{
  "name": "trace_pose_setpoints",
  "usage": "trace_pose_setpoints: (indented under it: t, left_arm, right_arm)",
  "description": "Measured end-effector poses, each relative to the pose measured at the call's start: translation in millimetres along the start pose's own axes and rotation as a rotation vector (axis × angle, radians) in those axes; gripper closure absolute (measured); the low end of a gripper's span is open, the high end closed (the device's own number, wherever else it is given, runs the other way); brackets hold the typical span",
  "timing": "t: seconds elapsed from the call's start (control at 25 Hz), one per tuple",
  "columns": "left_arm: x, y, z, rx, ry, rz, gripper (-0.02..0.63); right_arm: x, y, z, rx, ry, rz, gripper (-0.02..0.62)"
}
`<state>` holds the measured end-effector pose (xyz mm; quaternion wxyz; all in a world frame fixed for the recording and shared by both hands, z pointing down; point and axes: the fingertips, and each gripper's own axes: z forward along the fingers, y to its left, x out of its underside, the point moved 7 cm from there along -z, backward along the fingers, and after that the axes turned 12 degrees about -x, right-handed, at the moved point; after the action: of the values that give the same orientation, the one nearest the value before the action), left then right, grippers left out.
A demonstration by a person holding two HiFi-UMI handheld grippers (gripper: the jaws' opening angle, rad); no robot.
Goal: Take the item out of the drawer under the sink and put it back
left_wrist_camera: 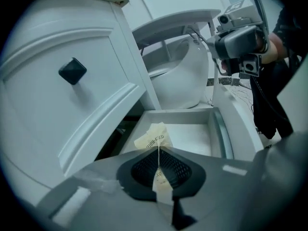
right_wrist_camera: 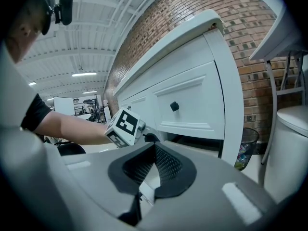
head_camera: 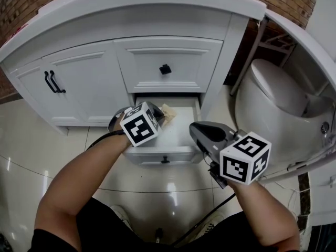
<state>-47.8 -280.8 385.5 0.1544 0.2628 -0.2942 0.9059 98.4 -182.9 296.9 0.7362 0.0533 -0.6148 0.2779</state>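
The bottom drawer (head_camera: 164,152) under the sink stands pulled open, its white floor (left_wrist_camera: 192,137) bare. A crumpled cream paper packet (left_wrist_camera: 153,138) with dark print is pinched in my left gripper (left_wrist_camera: 159,154), which is shut on it just above the drawer's back left part. From the head view the packet (head_camera: 168,111) pokes out past the left gripper (head_camera: 160,117). My right gripper (head_camera: 195,132) hovers over the drawer's right front corner, shut with nothing in it. In the right gripper view its pads (right_wrist_camera: 166,165) meet at the tips, and the left gripper's marker cube (right_wrist_camera: 124,127) shows beyond them.
Above the open drawer is a shut drawer with a black knob (head_camera: 165,69). Cabinet doors with black handles (head_camera: 52,82) are at the left. A white toilet (head_camera: 273,104) stands close on the right. A cable (head_camera: 205,222) trails over the glossy tile floor.
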Motion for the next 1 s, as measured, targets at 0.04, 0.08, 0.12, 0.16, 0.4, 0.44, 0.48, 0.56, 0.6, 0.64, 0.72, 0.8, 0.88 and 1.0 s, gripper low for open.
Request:
trace_pose_setpoints:
  t: [0.04, 0.08, 0.12, 0.16, 0.4, 0.44, 0.48, 0.56, 0.6, 0.64, 0.72, 0.8, 0.88, 1.0]
  left_arm:
    - [0.9, -1.0, 6.3, 0.012, 0.010, 0.003, 0.591]
    - [2.2, -2.1, 12.0, 0.021, 0.020, 0.004, 0.591]
    - [3.6, -2.9, 16.9, 0.028, 0.029, 0.006, 0.591]
    - [5.0, -3.5, 21.1, 0.032, 0.036, 0.008, 0.590]
    - [10.3, -6.5, 37.9, 0.044, 0.063, 0.028, 0.575]
    - [10.7, -6.4, 39.0, 0.043, 0.064, 0.026, 0.566]
    - [10.7, -6.2, 39.2, 0.043, 0.062, 0.020, 0.566]
    - [9.6, -6.0, 37.2, 0.044, 0.055, 0.012, 0.566]
    - [8.6, -6.0, 35.5, 0.043, 0.050, 0.012, 0.566]
    - [7.0, -5.8, 33.1, 0.040, 0.044, 0.014, 0.566]
    - [3.0, -4.5, 26.6, 0.029, 0.024, 0.010, 0.574]
    - [1.2, -3.4, 21.2, 0.019, 0.004, -0.006, 0.581]
    - [-0.5, -1.5, 15.6, 0.004, -0.014, -0.012, 0.592]
    - [0.7, 0.5, 7.3, -0.008, -0.018, -0.009, 0.598]
  right_arm:
    - [0.0, -0.9, 0.3, -0.001, 0.000, 0.002, 0.588]
    - [0.0, -1.8, 0.3, -0.001, -0.001, 0.004, 0.588]
    - [-0.1, -2.6, 0.0, -0.001, -0.002, 0.005, 0.588]
    - [-0.4, -3.2, -0.4, -0.001, -0.003, 0.007, 0.588]
    - [-0.3, -6.1, -1.1, 0.001, -0.005, 0.013, 0.588]
    - [0.1, -6.2, -0.8, 0.000, -0.004, 0.013, 0.588]
    - [0.2, -6.2, -0.6, -0.002, -0.004, 0.013, 0.588]
    - [0.0, -6.3, -0.5, -0.004, -0.003, 0.011, 0.588]
    - [0.0, -6.5, -0.5, -0.004, -0.002, 0.011, 0.588]
    - [0.2, -6.6, -0.4, -0.004, -0.002, 0.010, 0.588]
    - [0.2, -6.1, 0.0, -0.005, 0.000, 0.009, 0.588]
    - [-0.7, -4.8, 0.5, -0.006, 0.000, 0.005, 0.588]
    - [-1.8, -3.5, 0.3, -0.003, -0.002, 0.002, 0.588]
    - [-2.9, -0.4, 0.6, -0.002, -0.004, -0.003, 0.588]
